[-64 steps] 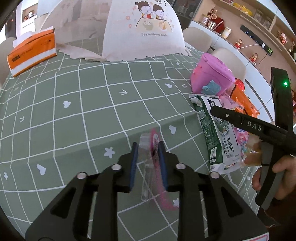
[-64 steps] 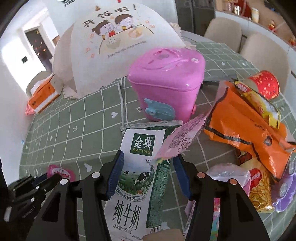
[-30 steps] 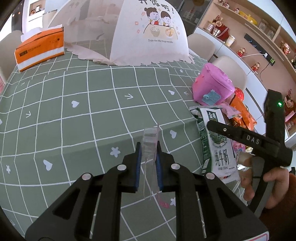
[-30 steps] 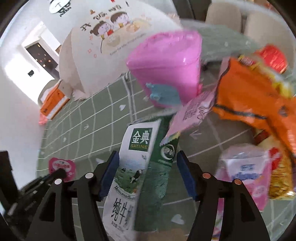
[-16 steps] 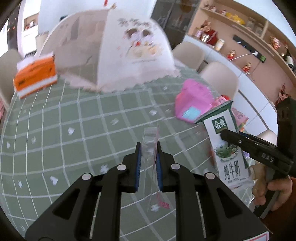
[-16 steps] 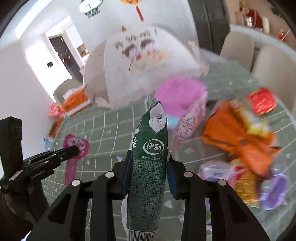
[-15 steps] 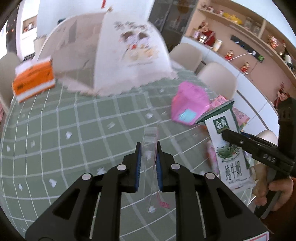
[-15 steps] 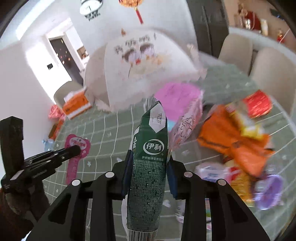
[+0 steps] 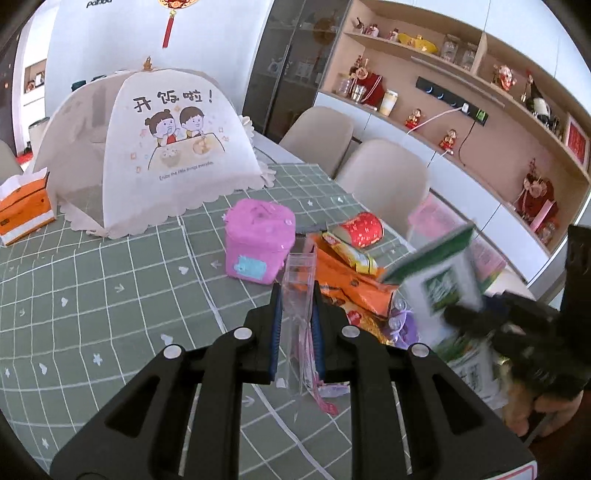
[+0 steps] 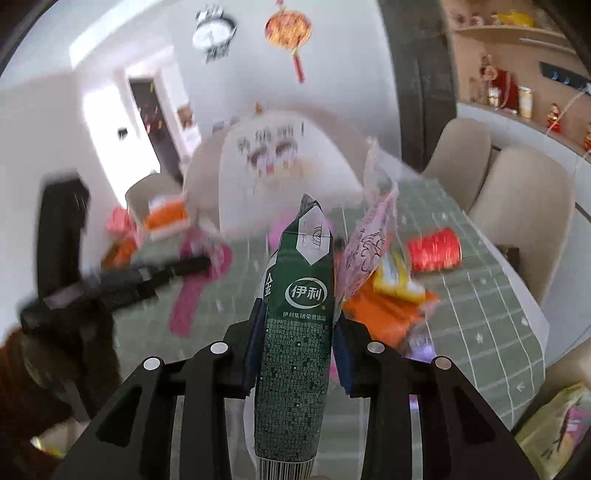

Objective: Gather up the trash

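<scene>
Lifted: milk carton (image 10: 295, 350) upright | right hand-held gripper (image 10: 295, 347) pinching it | left (image 9: 297, 328) pinching wrapper (image 9: 297, 295)

left wrist view: rides on the left hand-held gripper (image 9: 295, 328), angled down over the tabletop (image 9: 110, 295) from close above.
right wrist view: rides on the right hand-held gripper (image 10: 295, 350), tilted down, blurred.
shared: food cover (image 9: 166, 147), pink box (image 9: 258, 240), red can (image 10: 436, 254).

A home dining room: tabletop (image 9: 110, 295) under a green grid cloth, mesh food cover (image 9: 147, 147) printed with cartoon children, beige dining chairs (image 9: 384, 181), wall shelves (image 9: 461, 70) of figurines and jars, red lantern ornament (image 10: 290, 31), wall clock (image 10: 214, 31)
</scene>
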Demonstrator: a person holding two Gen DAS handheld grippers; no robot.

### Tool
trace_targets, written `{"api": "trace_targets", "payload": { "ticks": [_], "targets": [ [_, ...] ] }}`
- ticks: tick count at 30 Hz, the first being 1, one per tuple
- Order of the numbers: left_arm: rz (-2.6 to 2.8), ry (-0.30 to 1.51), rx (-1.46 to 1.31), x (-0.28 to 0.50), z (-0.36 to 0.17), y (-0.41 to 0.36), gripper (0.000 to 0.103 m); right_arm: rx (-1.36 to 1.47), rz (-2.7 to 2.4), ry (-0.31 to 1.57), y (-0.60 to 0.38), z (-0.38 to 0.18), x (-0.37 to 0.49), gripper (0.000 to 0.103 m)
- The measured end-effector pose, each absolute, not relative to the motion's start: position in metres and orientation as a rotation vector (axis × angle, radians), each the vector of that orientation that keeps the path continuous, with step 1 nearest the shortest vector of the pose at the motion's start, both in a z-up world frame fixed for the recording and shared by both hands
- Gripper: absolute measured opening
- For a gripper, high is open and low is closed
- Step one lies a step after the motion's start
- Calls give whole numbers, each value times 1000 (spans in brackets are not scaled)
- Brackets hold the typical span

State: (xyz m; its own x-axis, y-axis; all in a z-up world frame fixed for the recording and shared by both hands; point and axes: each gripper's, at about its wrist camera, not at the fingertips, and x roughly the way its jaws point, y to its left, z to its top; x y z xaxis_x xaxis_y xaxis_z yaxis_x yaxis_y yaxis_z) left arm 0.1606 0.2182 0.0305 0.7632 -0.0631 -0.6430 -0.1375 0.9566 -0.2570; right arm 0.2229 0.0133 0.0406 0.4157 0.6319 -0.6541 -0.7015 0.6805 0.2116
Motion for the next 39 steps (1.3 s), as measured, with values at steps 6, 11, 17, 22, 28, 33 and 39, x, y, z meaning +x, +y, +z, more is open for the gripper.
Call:
{"api": "trace_targets", "payload": {
  "ticks": [6,11,17,22,28,33,39],
  "targets": [
    [95,768,-330,141,11,216,14,-163,807,908,13,-19,222,50],
    [156,813,-359,120,-8,229,14,-99,883,989,3,-42,220,50],
    [201,857,-393,98,-24,242,14,-200,835,984,0,-52,205,50],
    [207,875,-412,92,-31,247,14,-242,845,965,21,-56,208,50],
    [208,868,-418,86,-32,256,14,-319,770,970,42,-71,230,50],
    [216,881,-453,84,-41,268,14,-201,769,1024,30,-77,252,50],
    [196,890,-452,96,-43,264,14,-312,798,1154,59,-94,266,51]
  ]
}}
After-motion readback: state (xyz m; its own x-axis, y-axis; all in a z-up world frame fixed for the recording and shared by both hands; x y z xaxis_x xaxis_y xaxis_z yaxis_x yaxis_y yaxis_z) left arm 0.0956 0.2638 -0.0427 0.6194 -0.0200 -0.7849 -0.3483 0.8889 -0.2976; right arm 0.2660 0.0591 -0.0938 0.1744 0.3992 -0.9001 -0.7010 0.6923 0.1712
